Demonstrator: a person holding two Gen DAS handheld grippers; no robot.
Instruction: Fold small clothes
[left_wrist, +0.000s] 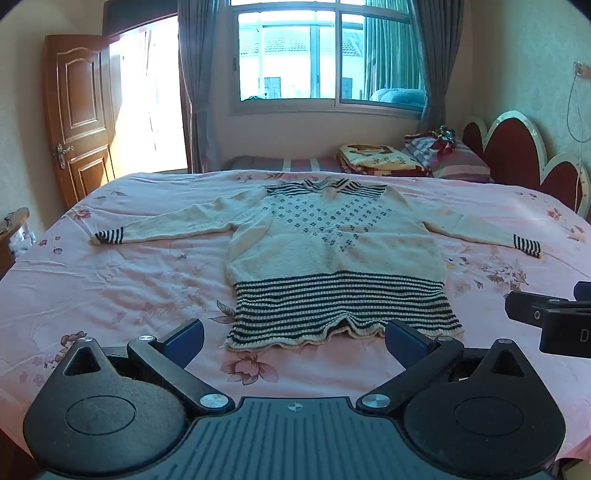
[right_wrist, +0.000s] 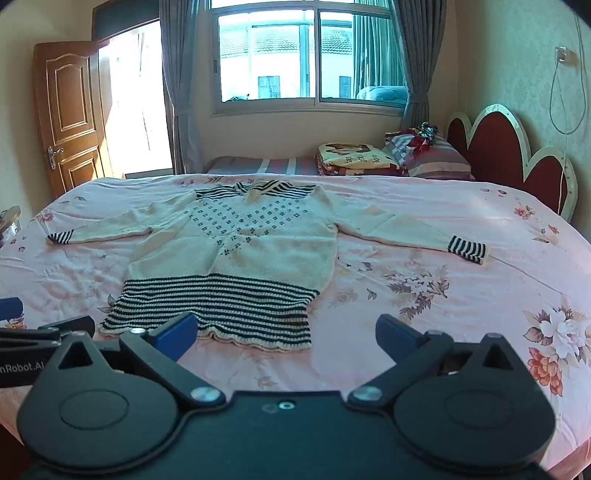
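Sweater (left_wrist: 332, 251) knitted, cream, striped hem, flat on floral sheet (left_wrist: 110, 288); left claw (left_wrist: 295, 338), right claw (right_wrist: 286, 332) spread empty.

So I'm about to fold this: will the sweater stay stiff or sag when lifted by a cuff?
Likely floppy: the sweater is soft knit, lying flat with wrinkled sleeves. Its thick body probably drags on the sheet.

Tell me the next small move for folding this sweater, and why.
Probably bring the left gripper out to the left cuff and close on it, to fold that sleeve across the body. The sweater lies flat on the bed, sleeves spread wide, and both grippers are open and empty, short of the hem.
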